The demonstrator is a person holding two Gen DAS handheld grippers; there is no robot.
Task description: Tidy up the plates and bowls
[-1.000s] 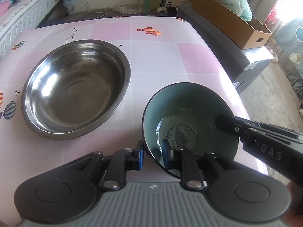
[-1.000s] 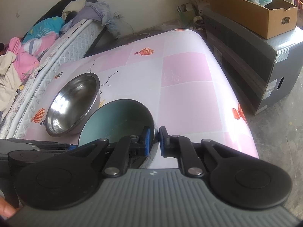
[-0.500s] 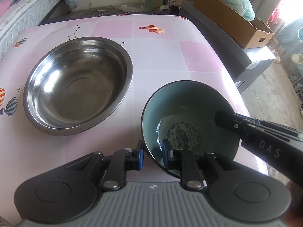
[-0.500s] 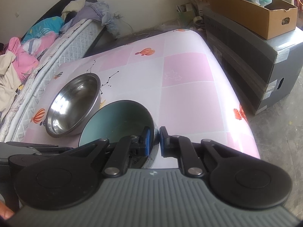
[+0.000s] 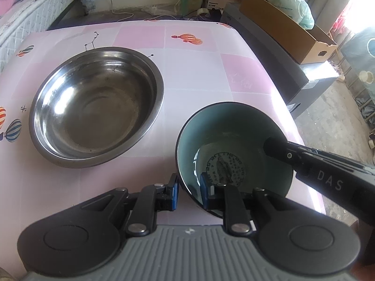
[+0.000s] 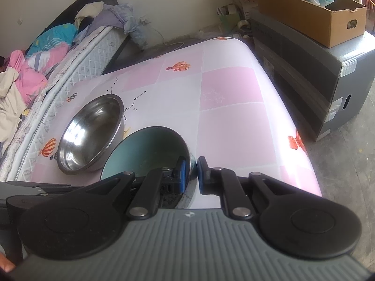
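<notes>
Both grippers pinched one blue bowl [image 5: 234,140] — left gripper [image 5: 188,187] at its near rim, right gripper [image 6: 191,173] at its side. A steel bowl [image 5: 96,107] sat beside it on the worktop [image 5: 199,70].

steel bowl [image 5: 96,107] left, ceramic bowl [image 5: 234,149] right — on table [image 5: 199,70]

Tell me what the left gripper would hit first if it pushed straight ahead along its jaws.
The teal bowl: the left gripper already clamps its near rim, so the bowl moves first.
</notes>
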